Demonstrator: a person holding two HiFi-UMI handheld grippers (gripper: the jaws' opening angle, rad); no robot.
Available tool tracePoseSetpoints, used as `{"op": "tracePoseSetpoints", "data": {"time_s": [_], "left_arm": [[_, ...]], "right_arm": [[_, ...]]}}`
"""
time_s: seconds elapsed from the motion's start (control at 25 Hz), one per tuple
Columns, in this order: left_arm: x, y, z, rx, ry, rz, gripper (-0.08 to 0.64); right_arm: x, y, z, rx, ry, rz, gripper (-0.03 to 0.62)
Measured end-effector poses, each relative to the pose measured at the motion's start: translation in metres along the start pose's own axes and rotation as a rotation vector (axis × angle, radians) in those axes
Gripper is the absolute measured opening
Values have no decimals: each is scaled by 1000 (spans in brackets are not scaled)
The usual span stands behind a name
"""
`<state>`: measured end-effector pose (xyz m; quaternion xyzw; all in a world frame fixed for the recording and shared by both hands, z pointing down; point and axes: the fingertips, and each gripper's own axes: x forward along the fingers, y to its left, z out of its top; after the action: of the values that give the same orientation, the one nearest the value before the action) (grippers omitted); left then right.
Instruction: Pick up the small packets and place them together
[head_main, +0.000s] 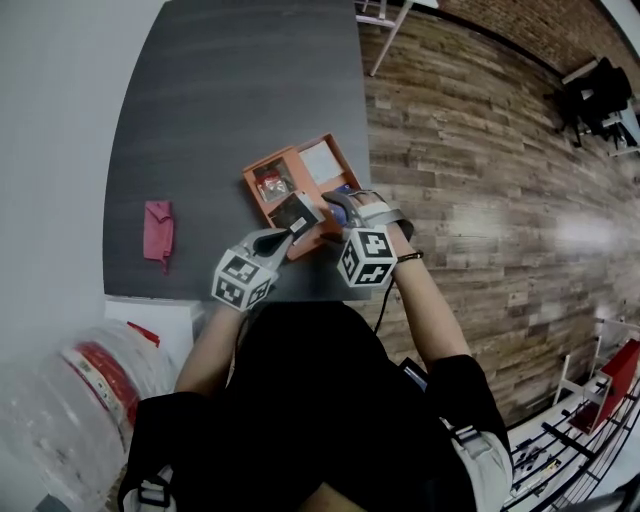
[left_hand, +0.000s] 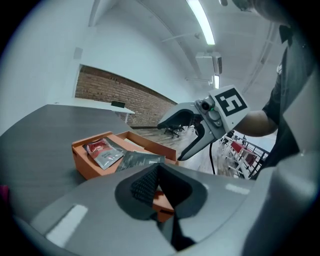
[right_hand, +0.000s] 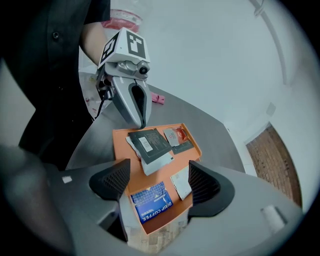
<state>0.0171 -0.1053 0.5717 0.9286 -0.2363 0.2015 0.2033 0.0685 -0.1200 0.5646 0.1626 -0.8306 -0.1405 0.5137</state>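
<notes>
An orange tray (head_main: 250, 186) sits near the front edge of the dark grey table. It holds a red and silver packet (right_hand: 176, 135), a white packet (right_hand: 181, 183), a blue "drip coffee" packet (right_hand: 152, 202) and a dark packet (right_hand: 149, 142) that lies over a silver one (right_hand: 159, 161). My right gripper (right_hand: 155, 182) hangs open over the tray's near end, with the blue packet lying flat below its jaws, apart from them. My left gripper (head_main: 297, 228) is shut on the edge of the dark packet (left_hand: 142, 160).
A pink cloth (head_main: 158, 231) lies on the table to the left of the tray. The table's right edge runs just past the tray, with wooden floor (head_main: 480, 150) beyond. A clear plastic bag (head_main: 95, 385) sits below the table's front left corner.
</notes>
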Motion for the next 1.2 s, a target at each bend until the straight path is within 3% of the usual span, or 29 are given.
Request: {"op": "tracePoseSetpoints", "data": {"time_s": [0.32,0.48,0.68,0.92,1.12,1.2], "left_arm": [[18,3,27,42,-17,-16,-2],[19,9,36,41,-34,5,-2],[2,22,57,21,-146,88,-2],[-37,30,79,16,-291,218,-2],[-72,11,77,-22,-407,272,-2],[-85,-2,66,-44,-425,272,-2]], "right_arm": [[-15,-28,-42,71,46,-41,362],[-27,-45,-58,133,29,-95,327],[-47,-61,-48,312,-137,-216,218],[-67,-50,-16,455,-284,-345,139],[-98,-26,17,782,-573,-409,9],[-109,-12,18,931,-666,-413,3]]}}
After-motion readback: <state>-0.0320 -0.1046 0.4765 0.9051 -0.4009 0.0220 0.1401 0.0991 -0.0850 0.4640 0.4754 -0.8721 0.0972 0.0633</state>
